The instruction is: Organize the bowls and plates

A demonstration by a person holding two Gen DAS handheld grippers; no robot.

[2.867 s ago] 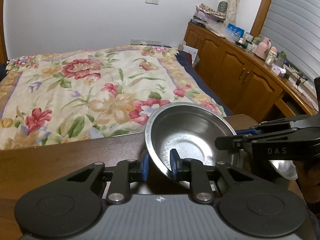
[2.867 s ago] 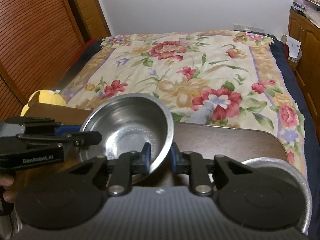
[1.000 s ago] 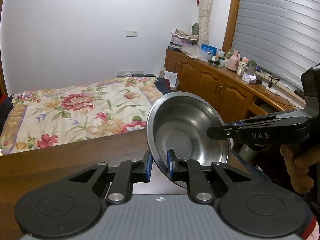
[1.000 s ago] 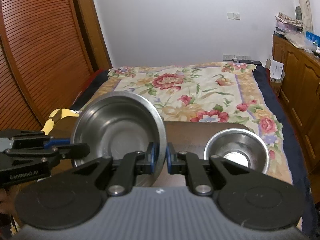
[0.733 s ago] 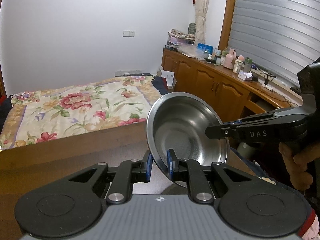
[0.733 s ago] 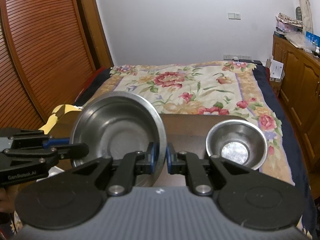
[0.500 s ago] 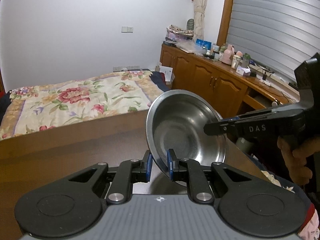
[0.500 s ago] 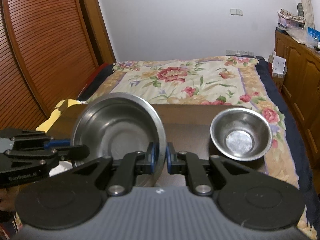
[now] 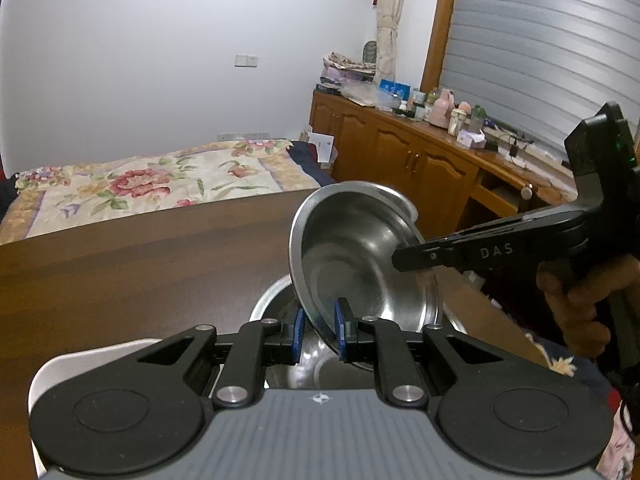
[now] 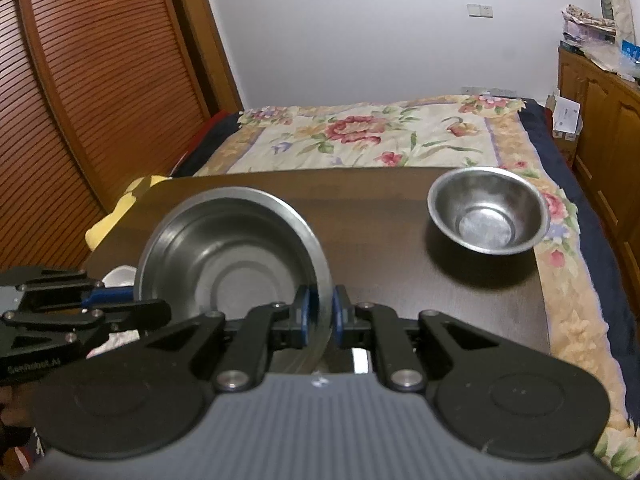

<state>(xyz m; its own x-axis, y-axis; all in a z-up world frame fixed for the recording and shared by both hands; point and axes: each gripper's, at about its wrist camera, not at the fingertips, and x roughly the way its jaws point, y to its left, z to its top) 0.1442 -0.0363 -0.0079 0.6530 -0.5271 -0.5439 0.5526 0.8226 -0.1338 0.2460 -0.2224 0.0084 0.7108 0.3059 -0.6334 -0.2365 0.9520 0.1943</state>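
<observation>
The left tool [image 9: 319, 330] and right tool [image 10: 319, 316] are each clamped on opposite rims of the wide, shallow, empty steel bowl [image 10: 228, 264], holding it tilted above what seems a larger steel basin [image 9: 276, 300], probably for nesting. At two o'clock, a small deep steel bowl [image 10: 486, 216] sits empty on the dark wooden bench [image 10: 384, 224].

Silver bowl [image 10: 224, 256], dark brown table [image 10: 384, 220], floral bedspread [image 10: 372, 136]

White walls [image 9: 140, 60], floral-covered bed [image 10: 372, 136], wooden cabinets [image 9: 404, 160], slatted wardrobe door [image 10: 80, 80].
</observation>
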